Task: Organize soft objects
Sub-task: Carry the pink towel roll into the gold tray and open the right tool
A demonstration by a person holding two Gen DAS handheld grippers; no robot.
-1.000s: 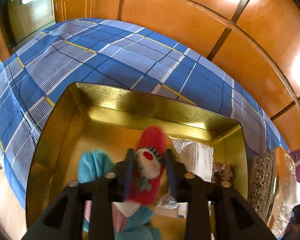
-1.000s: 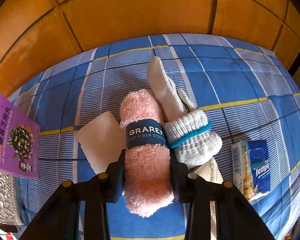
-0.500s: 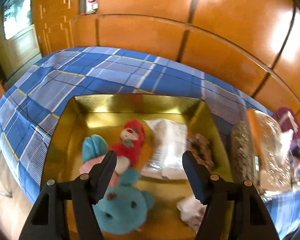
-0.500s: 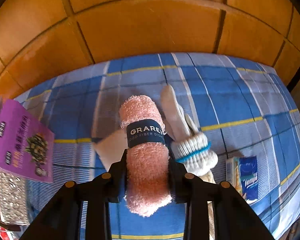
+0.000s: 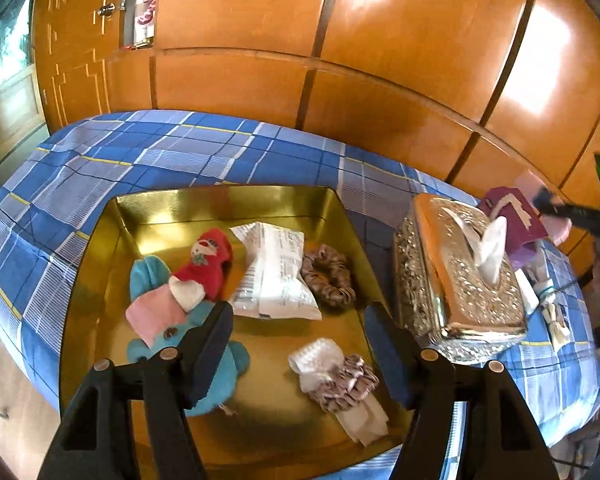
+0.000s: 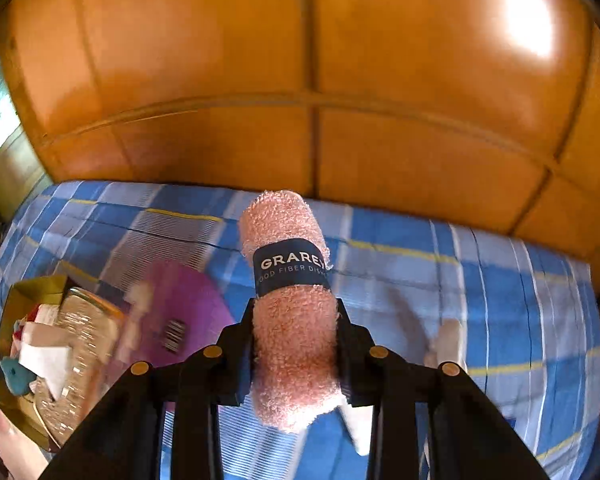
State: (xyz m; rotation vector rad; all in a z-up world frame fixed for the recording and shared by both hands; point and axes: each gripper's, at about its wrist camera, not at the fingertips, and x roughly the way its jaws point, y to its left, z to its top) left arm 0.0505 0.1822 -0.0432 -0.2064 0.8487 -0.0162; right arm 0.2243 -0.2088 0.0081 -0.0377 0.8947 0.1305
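Note:
My left gripper [image 5: 300,332] is open and empty, held above the gold tin tray [image 5: 228,200]. In the tray lie a red Santa toy [image 5: 206,264], a blue plush toy [image 5: 148,280], a white tissue pack [image 5: 276,276], a brown scrunchie [image 5: 330,280] and a white and pink scrunchie bundle [image 5: 336,376]. My right gripper [image 6: 296,344] is shut on a rolled pink dishcloth [image 6: 288,320] with a dark blue band, lifted above the blue checked cloth [image 6: 500,280]. The tray also shows at the far left of the right wrist view [image 6: 32,286].
A silver ornate tissue box [image 5: 456,280] stands right of the tray, with a purple box [image 5: 512,216] behind it. The same two show blurred in the right wrist view, the tissue box [image 6: 84,344] and the purple box [image 6: 188,312]. An orange wooden wall [image 5: 340,60] backs the table.
My left gripper let go of the red Santa toy in the tray, opened and pulled back and up. My right gripper lifted the pink dishcloth off the cloth and swung left.

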